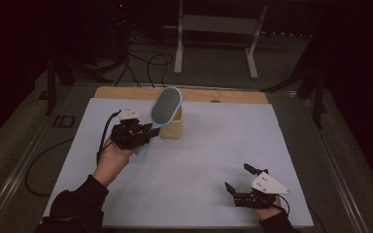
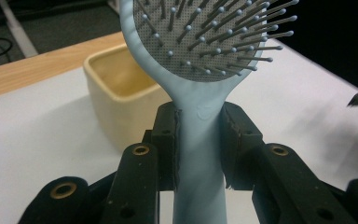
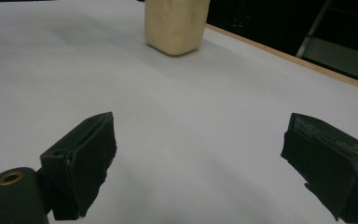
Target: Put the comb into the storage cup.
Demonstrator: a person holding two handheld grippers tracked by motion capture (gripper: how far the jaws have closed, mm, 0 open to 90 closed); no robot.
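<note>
White table sheet (image 1: 189, 160), dark room.

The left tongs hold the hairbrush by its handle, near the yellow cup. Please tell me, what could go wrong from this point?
1. The left tongs grip the hairbrush only on its narrow, smooth handle, with the heavy head far above; it may pivot or slip.
2. The brush head hangs right by the cup; a swing could knock over this light-looking cup.
3. The right tongs rest open, far from the cup, so they cannot steady it quickly.
</note>
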